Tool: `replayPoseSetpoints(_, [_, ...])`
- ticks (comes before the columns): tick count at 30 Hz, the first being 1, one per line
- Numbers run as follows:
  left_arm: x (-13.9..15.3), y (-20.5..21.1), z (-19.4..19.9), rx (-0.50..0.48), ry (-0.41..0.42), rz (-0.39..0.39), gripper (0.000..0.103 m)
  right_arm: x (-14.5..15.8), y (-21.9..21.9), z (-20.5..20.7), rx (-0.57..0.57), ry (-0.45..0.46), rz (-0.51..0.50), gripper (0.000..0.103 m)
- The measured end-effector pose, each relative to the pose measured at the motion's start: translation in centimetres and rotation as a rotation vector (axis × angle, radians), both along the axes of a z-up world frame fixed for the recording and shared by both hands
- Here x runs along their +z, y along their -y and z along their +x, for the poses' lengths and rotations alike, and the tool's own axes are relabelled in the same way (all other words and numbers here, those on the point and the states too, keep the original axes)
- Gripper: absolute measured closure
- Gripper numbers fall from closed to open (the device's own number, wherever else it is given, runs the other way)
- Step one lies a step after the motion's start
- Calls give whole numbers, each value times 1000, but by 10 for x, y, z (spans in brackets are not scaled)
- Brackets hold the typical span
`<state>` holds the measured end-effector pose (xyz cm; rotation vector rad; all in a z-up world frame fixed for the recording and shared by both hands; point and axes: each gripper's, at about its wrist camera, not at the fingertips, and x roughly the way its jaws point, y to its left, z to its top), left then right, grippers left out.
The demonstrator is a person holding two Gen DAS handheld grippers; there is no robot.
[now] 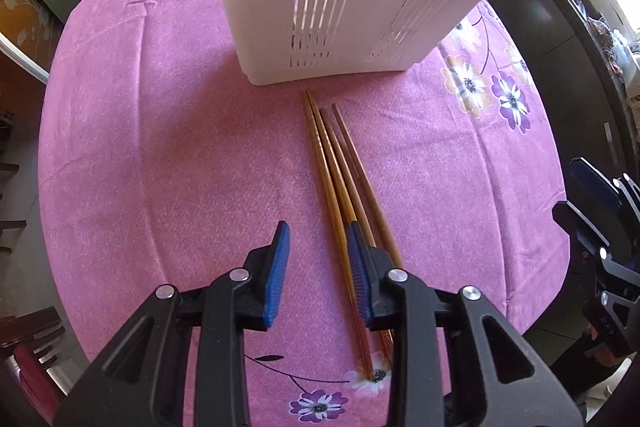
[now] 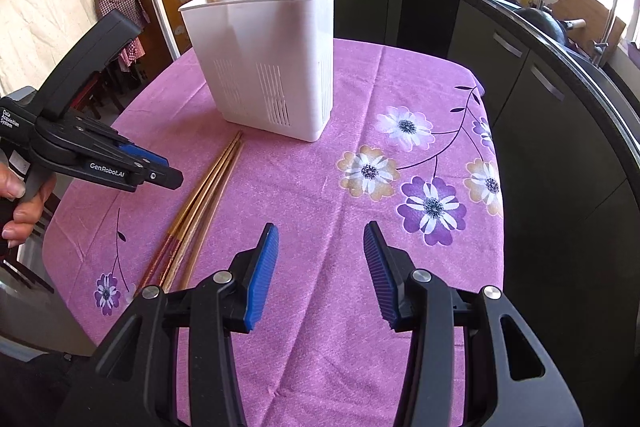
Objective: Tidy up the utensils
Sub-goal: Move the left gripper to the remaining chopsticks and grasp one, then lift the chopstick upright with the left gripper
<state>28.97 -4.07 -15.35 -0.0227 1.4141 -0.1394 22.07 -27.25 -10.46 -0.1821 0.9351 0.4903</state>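
Several wooden chopsticks (image 1: 334, 163) lie side by side on the pink flowered tablecloth, tips toward a white slotted utensil holder (image 1: 340, 7). My left gripper (image 1: 318, 239) is open and empty, hovering just above them, its right finger over their thick ends. In the right wrist view the chopsticks (image 2: 200, 195) lie at left, the holder (image 2: 272, 67) stands behind them with several chopsticks and a white spoon inside. My right gripper (image 2: 320, 239) is open and empty over bare cloth, right of the chopsticks. The left gripper (image 2: 156, 167) shows at left there.
The round table's edge (image 2: 494, 187) drops off at right toward dark kitchen cabinets (image 2: 540, 99). A counter with a sink, kettle and rice cooker runs behind. Chairs (image 1: 28, 347) stand at the left side of the table.
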Motion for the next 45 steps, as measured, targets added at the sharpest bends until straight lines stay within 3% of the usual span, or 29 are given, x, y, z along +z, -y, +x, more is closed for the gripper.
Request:
replayPoseSetpoints(17, [-31,24,21,9,-107,108,79,-12,23,4,-6,-25,33,58])
replayPoseSetpoints(22, [-34,30,26,9,-91,128,79,-13,25,4,-7,-27,31,58])
replayPoseSetpoints(25, [-36,36,28,-7,-97,122,93,-13,23,2,-1,-27,18,58])
replayPoseSetpoints(30, [-29,24,17,6,-86,83,96,-10,18,-1,-2,-20,-6,58])
replayPoseSetpoints(38, [13,-25,-25,37,68,14,96,-10,-22,0,54,-51,-14,58])
replayPoseSetpoints(45, [69,-55,-67,44,271,-45,96,-26,-74,25,117,-192,3,60])
